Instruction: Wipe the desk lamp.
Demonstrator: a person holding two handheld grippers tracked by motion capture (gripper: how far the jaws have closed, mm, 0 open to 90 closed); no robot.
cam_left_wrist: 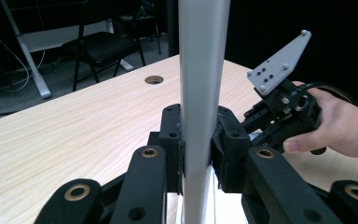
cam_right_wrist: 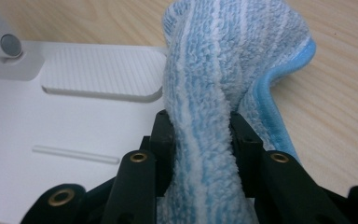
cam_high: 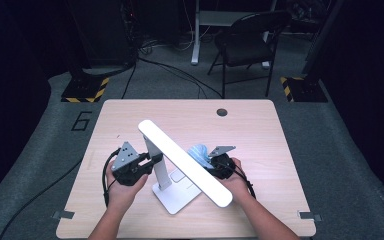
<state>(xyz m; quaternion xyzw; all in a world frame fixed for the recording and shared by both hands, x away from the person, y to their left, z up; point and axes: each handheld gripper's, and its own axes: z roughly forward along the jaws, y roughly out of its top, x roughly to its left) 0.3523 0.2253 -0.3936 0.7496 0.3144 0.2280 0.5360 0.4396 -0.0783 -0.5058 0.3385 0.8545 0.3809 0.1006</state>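
Left gripper (cam_left_wrist: 196, 149) pinches the lamp post (cam_left_wrist: 200, 93), right gripper (cam_right_wrist: 200, 140) clamps the blue cloth (cam_right_wrist: 233, 56) — wiping's underway; next, probably onto the lamp base (cam_right_wrist: 23, 116).

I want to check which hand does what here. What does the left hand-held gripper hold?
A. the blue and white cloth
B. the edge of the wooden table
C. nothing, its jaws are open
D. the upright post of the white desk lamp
D: in the left gripper view the left hand-held gripper is clamped on the lamp post, while the right hand-held gripper pinches the cloth.
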